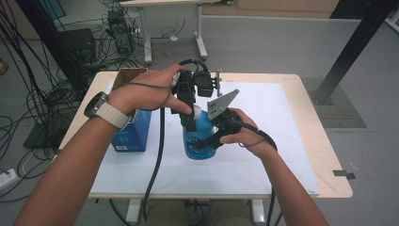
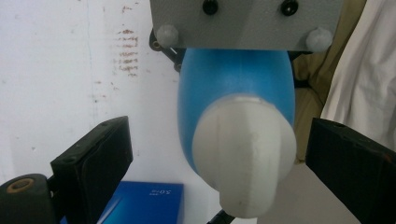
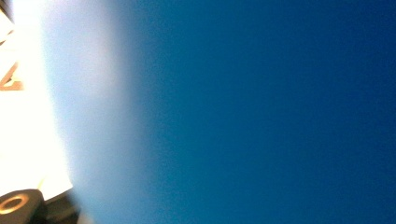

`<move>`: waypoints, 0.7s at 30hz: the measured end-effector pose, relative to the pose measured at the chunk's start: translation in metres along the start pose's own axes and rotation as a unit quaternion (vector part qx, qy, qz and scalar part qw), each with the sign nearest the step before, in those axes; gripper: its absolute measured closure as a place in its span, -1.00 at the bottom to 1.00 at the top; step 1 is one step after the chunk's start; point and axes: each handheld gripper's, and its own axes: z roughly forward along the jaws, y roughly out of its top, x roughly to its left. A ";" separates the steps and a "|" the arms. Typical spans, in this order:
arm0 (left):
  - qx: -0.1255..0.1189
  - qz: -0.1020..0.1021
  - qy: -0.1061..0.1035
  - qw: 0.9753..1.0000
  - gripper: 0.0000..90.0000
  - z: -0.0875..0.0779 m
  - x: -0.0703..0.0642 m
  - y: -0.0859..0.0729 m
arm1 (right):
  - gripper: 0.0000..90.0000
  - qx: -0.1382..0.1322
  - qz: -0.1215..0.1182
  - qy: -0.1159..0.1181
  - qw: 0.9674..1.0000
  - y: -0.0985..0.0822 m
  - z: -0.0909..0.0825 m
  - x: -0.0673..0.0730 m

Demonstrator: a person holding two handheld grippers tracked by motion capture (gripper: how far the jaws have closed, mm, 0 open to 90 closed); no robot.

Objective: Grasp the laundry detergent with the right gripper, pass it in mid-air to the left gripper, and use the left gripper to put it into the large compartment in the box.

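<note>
A blue bottle (image 1: 200, 141) with a white cap (image 1: 196, 112) stands on the white mat (image 1: 273, 141) at mid-table. My right gripper (image 1: 208, 141) comes in from the right and is shut on the bottle's body; the blue bottle wall (image 3: 257, 112) sits blurred right against the camera in the right gripper view. My left gripper (image 1: 190, 120) reaches down from above. Its two black jaws stand either side of the white cap (image 2: 245, 158) with gaps showing, so it is open. The blue bottle body (image 2: 233, 79) runs away below the cap.
A blue carton (image 1: 134, 132) stands on the mat left of the bottle, under the left wrist, and shows as a blue carton (image 2: 140, 203) in the left gripper view. An open cardboard box (image 1: 128, 76) sits at the far left corner. Cables trail off the near edge.
</note>
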 end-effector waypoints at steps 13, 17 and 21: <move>-0.003 -0.001 0.002 1.000 -0.82 0.000 0.000 0.000 | -0.03 0.001 0.000 0.001 1.000 0.000 0.001 0.000; -0.003 0.000 0.001 1.000 -0.82 0.000 0.000 0.001 | -0.03 0.003 0.000 0.002 1.000 -0.001 0.001 0.000; -0.004 0.000 0.002 1.000 -0.82 0.001 0.000 0.001 | -0.03 0.003 0.001 0.002 1.000 -0.001 0.001 0.001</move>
